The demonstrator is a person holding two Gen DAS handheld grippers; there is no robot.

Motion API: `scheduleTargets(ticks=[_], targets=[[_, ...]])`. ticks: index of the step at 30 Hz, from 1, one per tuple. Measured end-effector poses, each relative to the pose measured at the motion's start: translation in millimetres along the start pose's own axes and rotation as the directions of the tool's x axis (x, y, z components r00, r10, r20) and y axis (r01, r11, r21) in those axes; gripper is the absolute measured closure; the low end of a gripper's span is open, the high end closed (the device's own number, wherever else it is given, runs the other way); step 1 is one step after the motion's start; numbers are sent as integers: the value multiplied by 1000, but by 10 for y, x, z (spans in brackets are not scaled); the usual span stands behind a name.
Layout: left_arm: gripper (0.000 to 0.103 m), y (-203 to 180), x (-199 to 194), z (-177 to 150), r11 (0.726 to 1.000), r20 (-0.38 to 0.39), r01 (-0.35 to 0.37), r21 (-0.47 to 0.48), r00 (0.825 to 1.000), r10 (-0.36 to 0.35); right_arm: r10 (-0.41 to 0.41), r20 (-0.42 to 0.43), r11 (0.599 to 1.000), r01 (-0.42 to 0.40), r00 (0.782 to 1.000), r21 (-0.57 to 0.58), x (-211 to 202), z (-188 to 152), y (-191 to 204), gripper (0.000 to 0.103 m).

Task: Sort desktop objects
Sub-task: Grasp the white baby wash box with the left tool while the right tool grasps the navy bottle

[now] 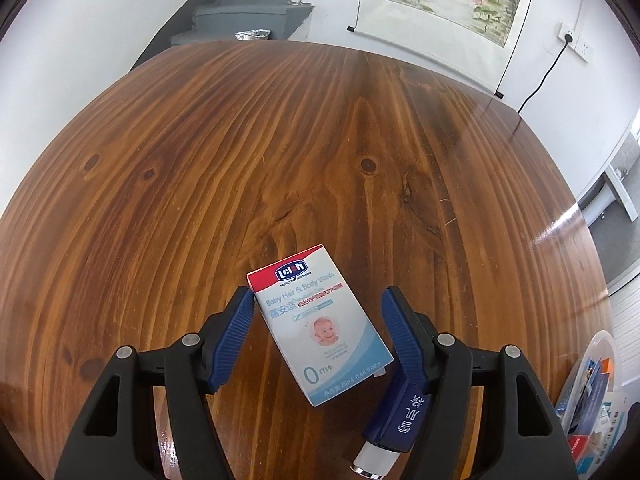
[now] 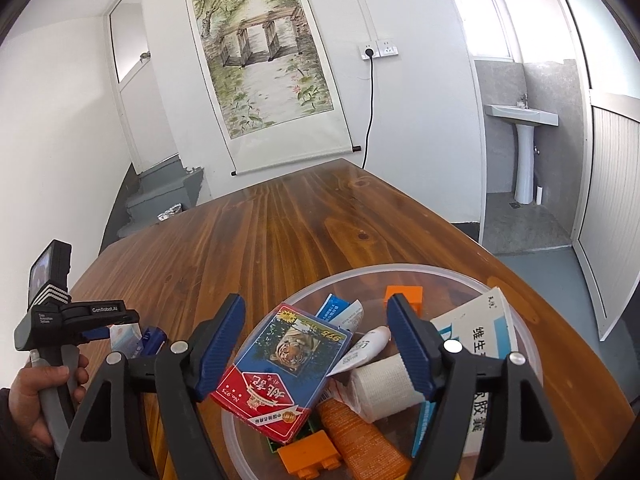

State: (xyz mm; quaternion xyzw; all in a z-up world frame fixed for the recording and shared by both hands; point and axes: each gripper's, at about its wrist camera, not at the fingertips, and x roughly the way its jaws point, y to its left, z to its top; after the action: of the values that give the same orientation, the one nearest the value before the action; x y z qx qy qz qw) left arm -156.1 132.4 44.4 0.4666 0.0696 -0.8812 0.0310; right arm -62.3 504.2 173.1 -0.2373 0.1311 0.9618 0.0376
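Two items left on the bench (image 1: pixel 280 128): left gripper (image 1: pixel 318 336), fingers apart, should square up on the baby-wash box (image 1: pixel 320 328), its corner at ten o'clock touching one pad, while the right gripper (image 2: pixel 316 344), fingers also apart, hangs over the bowl (image 2: pixel 532 344).

two orange bricks (image 2: pixel 404 297) — one bandage roll (image 2: pixel 382 386)

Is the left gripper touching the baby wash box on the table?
Cannot tell. In the left wrist view the left gripper straddles the baby wash box; one finger meets its corner, the other stands clear.
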Motion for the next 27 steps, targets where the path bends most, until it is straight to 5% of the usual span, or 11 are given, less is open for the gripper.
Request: scheduleTargets(ticks=[15, 22, 27], targets=[[33, 238, 68, -79, 997, -24, 60, 50, 998, -59, 76, -59, 989, -83, 995, -125, 88, -146, 530, 25], [33, 236, 77, -51, 991, 27, 48, 123, 998, -52, 123, -120, 978, -141, 985, -153, 191, -187, 781, 25], [51, 245, 51, -46, 988, 39, 54, 142, 997, -60, 175, -187, 964, -207, 967, -169, 279, -229, 1004, 25]])
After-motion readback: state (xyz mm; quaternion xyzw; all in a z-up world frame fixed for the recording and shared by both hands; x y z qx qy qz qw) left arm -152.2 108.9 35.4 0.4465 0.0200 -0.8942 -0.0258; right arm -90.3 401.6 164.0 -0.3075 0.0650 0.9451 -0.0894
